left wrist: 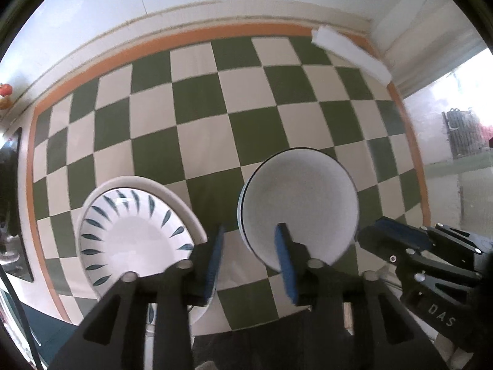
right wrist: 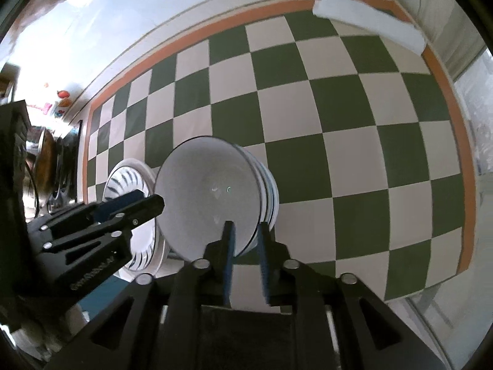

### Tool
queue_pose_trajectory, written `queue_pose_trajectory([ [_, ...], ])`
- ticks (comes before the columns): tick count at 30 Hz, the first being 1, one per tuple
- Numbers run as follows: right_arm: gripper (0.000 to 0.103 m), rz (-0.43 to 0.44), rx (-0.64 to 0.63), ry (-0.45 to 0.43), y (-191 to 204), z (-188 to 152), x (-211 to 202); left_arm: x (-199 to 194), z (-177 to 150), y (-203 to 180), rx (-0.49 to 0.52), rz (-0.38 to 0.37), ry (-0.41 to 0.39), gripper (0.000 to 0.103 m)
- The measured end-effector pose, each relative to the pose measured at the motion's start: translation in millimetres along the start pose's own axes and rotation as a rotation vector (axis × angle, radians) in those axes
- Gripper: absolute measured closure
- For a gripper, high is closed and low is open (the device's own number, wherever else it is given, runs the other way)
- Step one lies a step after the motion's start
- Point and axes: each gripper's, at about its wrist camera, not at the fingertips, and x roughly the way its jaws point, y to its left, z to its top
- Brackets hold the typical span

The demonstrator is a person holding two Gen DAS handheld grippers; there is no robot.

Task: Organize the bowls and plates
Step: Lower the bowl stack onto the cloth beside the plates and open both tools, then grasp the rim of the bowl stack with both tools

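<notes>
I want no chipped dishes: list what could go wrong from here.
1. The right tongs straddle the white bowl stack's rim, so lifting could snag and tip it.
2. The patterned plate sits near the table edge and could get knocked off.
3. The left tongs hover between both piles.

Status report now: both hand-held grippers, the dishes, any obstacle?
Left hand-held gripper open, empty. Right hand-held gripper open astride bowl stack rim. Patterned plate beside it. Nothing in the way.

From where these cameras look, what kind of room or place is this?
Probably a home kitchen or dining corner: a green-and-white checked tablecloth, stacked white bowls and a leaf-patterned plate.
</notes>
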Motion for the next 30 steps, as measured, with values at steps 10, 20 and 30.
queue_pose_trajectory([
  [10, 0.030, -0.039, -0.069, -0.092, 19, -46, -58, -56, -37, 12, -0.027, -0.037, -0.088, 0.010],
  [20, 0.017, -0.066, -0.093, -0.162, 32, -80, -103, -90, -71, 18, -0.040, -0.054, -0.117, 0.003],
  [30, 0.014, -0.044, -0.091, -0.183, 33, -82, -114, -88, -64, 20, -0.053, -0.078, -0.123, 0.003],
])
